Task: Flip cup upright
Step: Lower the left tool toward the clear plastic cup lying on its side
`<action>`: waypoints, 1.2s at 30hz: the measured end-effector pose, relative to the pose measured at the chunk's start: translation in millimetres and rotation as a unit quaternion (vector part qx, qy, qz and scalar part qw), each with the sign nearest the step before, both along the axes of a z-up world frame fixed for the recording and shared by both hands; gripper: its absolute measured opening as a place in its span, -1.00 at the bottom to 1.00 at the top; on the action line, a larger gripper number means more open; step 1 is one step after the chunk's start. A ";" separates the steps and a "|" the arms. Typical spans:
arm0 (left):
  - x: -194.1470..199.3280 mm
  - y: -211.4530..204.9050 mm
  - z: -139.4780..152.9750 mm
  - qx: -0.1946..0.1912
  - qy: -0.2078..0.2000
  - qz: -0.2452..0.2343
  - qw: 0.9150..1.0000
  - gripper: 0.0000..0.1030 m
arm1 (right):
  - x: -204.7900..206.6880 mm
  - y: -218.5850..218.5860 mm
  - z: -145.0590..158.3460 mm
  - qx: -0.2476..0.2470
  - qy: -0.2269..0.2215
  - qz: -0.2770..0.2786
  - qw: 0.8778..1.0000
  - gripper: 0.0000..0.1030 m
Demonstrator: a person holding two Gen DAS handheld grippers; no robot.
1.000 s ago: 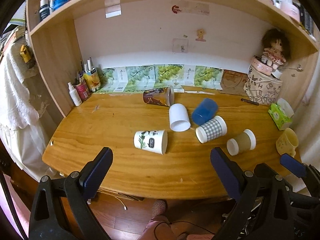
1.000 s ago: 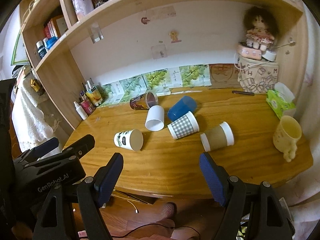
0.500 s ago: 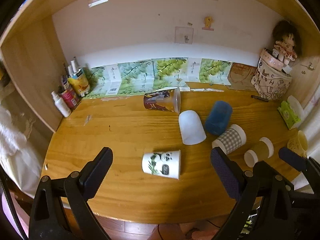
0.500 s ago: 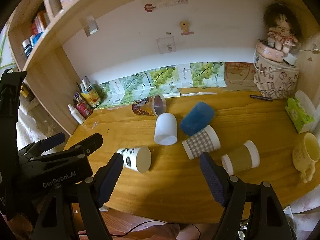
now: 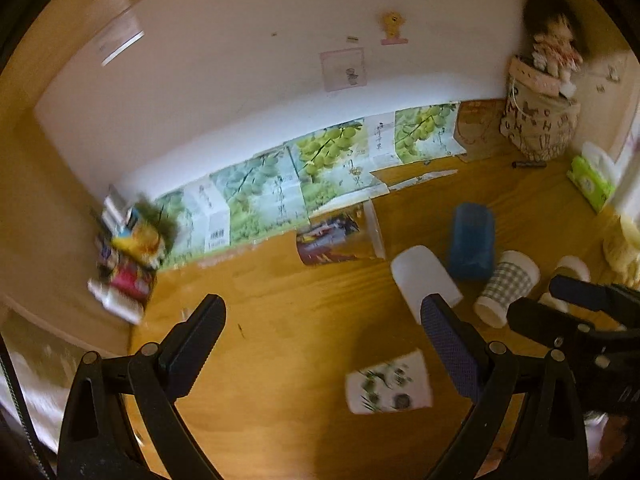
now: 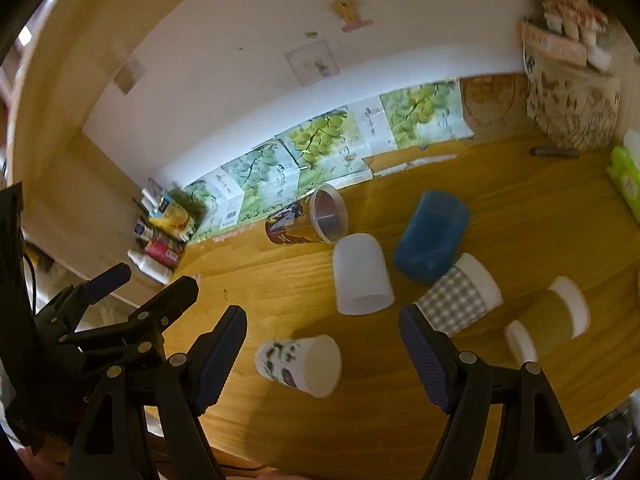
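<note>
Six cups are seen lying on their sides on a wooden desk [image 6: 520,208] set in a shelving alcove. A white cup printed with green leaves [image 6: 300,364] lies nearest the front edge, its open mouth turned toward the right side of the desk; in the right wrist view it sits between the two spread fingers of the right gripper [image 6: 322,336], untouched. The left gripper [image 5: 322,324] is likewise held with its fingers wide apart and nothing between them — the printed cup [image 5: 390,386] lies just inside its right finger.

Behind the printed cup a plain white cup [image 6: 362,276] is tipped with its mouth toward the front edge. A blue cup [image 6: 432,236] and a grey checked paper cup [image 6: 460,296] lie touching just to the right of it, and an olive paper cup with white ends [image 6: 550,322] lies further toward the right edge. A clear cup with a dark printed sleeve [image 6: 308,220] rests near the back edge, its interior seen to hold nothing.

Along the back edge, cartons printed with green grapes [image 6: 320,148] are propped against the wall. Bottles and tubes [image 6: 162,228] are crowded at the back left corner — blurred in both views. A patterned fabric basket [image 6: 572,104] stands at the back right corner, with a green tissue pack [image 6: 626,180] by the right edge.
</note>
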State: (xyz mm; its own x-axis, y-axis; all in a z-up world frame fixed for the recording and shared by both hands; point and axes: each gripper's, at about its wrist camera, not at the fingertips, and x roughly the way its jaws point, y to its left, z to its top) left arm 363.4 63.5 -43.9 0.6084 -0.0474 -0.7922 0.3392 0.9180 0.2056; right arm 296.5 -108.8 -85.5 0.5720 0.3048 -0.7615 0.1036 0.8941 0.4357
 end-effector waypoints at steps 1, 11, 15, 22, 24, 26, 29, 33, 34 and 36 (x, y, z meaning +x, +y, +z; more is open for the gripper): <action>7.8 -0.6 -1.2 0.011 0.000 -0.015 1.000 0.92 | 5.0 -0.3 -2.0 0.007 0.004 -0.004 1.000 0.54; 64.7 -11.7 -18.5 0.074 0.004 -0.123 0.990 0.92 | 41.7 -15.3 -32.5 0.110 0.054 -0.041 0.992 0.54; 83.8 -20.0 -27.0 0.109 -0.009 -0.174 0.979 0.92 | 50.9 -19.9 -43.0 0.132 0.073 -0.059 0.987 0.54; 101.1 -35.0 -58.9 0.161 -0.007 -0.282 0.946 0.92 | 58.9 -26.2 -62.0 0.154 0.102 -0.082 0.979 0.54; 101.1 -38.6 -70.5 0.180 -0.008 -0.308 0.934 0.92 | 60.0 -26.7 -66.0 0.155 0.108 -0.085 0.978 0.54; 101.6 -41.3 -81.5 0.191 -0.003 -0.328 0.925 0.92 | 60.9 -27.2 -69.4 0.155 0.112 -0.090 0.977 0.54; 103.2 -45.0 -96.0 0.203 0.003 -0.353 0.913 0.92 | 60.6 -28.0 -72.7 0.156 0.118 -0.094 0.976 0.54; 109.1 -48.8 -111.7 0.209 0.006 -0.372 0.904 0.92 | 61.1 -28.6 -76.4 0.157 0.125 -0.096 0.975 0.54; 111.3 -49.9 -115.4 0.211 0.008 -0.375 0.903 0.92 | 61.5 -28.5 -77.1 0.157 0.130 -0.096 0.974 0.54; 113.7 -51.3 -120.8 0.210 0.008 -0.383 0.900 0.92 | 62.1 -27.8 -79.1 0.158 0.133 -0.095 0.974 0.54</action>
State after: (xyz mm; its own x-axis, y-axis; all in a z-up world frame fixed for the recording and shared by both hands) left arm 477.0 12.2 -164.7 0.5136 -0.1429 -0.8460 0.8449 0.2561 0.4696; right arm 358.6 -136.6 -164.7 0.4357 0.4554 -0.7763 0.4018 0.6734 0.6206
